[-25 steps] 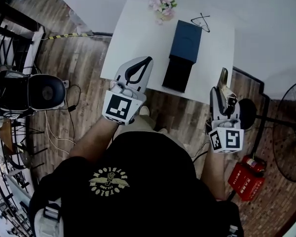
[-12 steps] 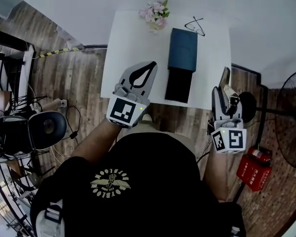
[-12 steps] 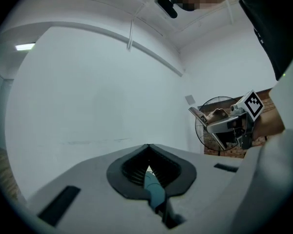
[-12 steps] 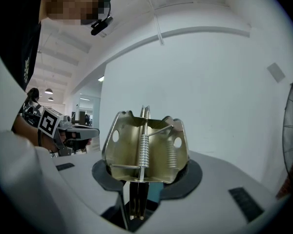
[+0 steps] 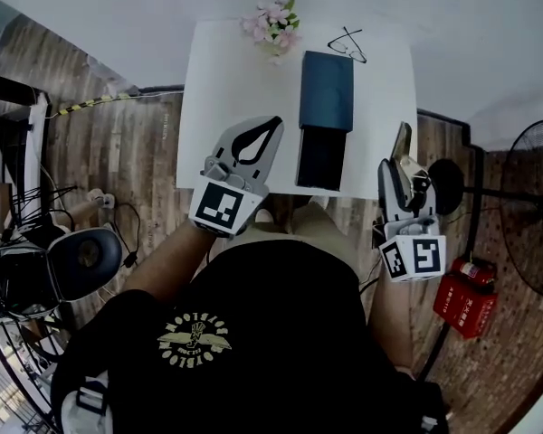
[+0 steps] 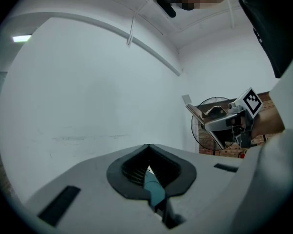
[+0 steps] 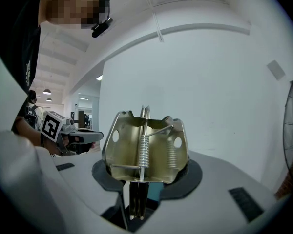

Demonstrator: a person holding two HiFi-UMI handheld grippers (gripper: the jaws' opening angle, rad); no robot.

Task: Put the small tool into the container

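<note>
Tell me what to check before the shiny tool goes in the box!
1. Tool gripped: ok. The right gripper is shut on the metal tool.
2. Left gripper free: ok. Its jaws are together with nothing between them.
3. Container on the table: ok. It is dark blue and lies ahead, between the grippers.
4. Container open: cannot tell. A black part sticks out at its near end.
5. Tool above container: not ok. It is off to the container's right.

White table (image 5: 235, 70), wood floor (image 5: 145, 147), white wall (image 5: 489, 25), fan (image 5: 536, 208) right.
</note>
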